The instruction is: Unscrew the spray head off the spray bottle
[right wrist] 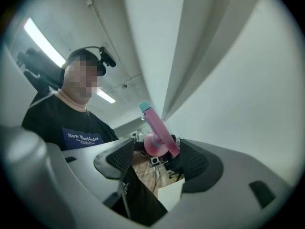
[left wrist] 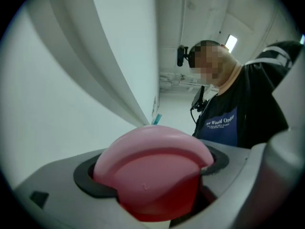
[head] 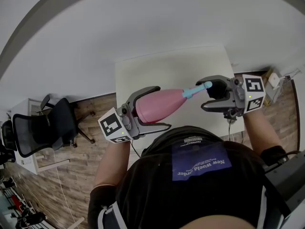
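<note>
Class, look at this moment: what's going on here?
A person holds a pink spray bottle sideways above a white table. The left hand-held gripper is clamped on the bottle's body. The right hand-held gripper has its jaws apart around the spray head, not gripping it. The head is not yet off.

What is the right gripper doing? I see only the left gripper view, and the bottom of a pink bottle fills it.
Observer: The right gripper is open, its jaws apart around the spray head without gripping it.
Operator: Is the head on the bottle?
Observer: Yes, the head view shows it on the neck of the pink spray bottle.
Operator: How does the bottle lie?
Observer: Roughly level, in the air over the near edge of the white table.
</note>
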The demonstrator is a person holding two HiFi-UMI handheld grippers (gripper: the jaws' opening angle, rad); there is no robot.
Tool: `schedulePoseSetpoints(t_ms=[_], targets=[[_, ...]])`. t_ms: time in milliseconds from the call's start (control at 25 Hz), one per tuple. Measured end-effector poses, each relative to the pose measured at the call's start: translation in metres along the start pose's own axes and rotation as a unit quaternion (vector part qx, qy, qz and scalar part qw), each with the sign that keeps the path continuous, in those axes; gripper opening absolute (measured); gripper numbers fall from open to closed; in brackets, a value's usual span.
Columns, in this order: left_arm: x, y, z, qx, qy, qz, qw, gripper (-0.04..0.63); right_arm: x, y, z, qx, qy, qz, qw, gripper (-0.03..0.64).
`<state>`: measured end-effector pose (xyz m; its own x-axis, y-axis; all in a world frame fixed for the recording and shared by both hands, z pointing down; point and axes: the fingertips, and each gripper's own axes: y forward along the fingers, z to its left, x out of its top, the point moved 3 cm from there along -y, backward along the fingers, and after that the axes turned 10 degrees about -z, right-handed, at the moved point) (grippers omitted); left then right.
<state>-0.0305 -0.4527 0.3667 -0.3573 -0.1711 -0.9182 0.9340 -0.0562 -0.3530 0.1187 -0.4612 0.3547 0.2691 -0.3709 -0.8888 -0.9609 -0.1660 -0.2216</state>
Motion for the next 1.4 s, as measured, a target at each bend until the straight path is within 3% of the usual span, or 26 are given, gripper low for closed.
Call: schedulePoseSetpoints(t_ms=[200, 320, 400, 560, 720, 880, 1120, 1240, 1360, 1400], targets=[[0.001, -0.001, -0.002, 0.004, 0.081, 0.024, 0.9964, 0.499, -0.008, -0.013, -0.009, 0.006, 0.106, -0.039, 0.994, 0.305], [0.0, -0.005, -0.002, 0.006, 0.134, 0.046, 0.9899, 0.499, -0.012, -0.019, -0.016, 0.009, 0.168, -0.063, 0.984, 0.308], [-0.002, -0.007, 0.001, 0.0, 0.175, 0.074, 0.9818, 0.499, -0.01, -0.025, -0.025, 0.008, 0.232, -0.096, 0.968, 0.31], [-0.001, -0.007, -0.001, -0.024, 0.225, 0.107, 0.9681, 0.499, 0.0, -0.026, -0.033, 0.006, 0.354, -0.157, 0.922, 0.319], [0.002, -0.003, -0.006, -0.042, 0.256, 0.116, 0.9586, 0.499, 0.002, -0.017, -0.034, 0.017, 0.401, -0.148, 0.904, 0.319], [0.008, 0.002, -0.008, -0.063, 0.304, 0.125, 0.9425, 0.499, 0.001, 0.0, -0.033, 0.04, 0.446, -0.11, 0.887, 0.319], [-0.014, 0.01, -0.022, -0.095, 0.361, 0.168, 0.9122, 0.499, -0.031, 0.015, -0.019, 0.055, 0.476, 0.001, 0.878, 0.318], [-0.018, 0.013, -0.027, -0.1, 0.374, 0.176, 0.9052, 0.499, -0.041, 0.016, -0.018, 0.054, 0.462, 0.033, 0.885, 0.314], [-0.023, 0.018, -0.034, -0.098, 0.371, 0.174, 0.9068, 0.499, -0.046, 0.01, -0.016, 0.032, 0.426, 0.046, 0.903, 0.136], [-0.023, 0.018, -0.035, -0.096, 0.369, 0.172, 0.9083, 0.499, -0.047, 0.01, -0.015, 0.027, 0.413, 0.05, 0.909, 0.129]])
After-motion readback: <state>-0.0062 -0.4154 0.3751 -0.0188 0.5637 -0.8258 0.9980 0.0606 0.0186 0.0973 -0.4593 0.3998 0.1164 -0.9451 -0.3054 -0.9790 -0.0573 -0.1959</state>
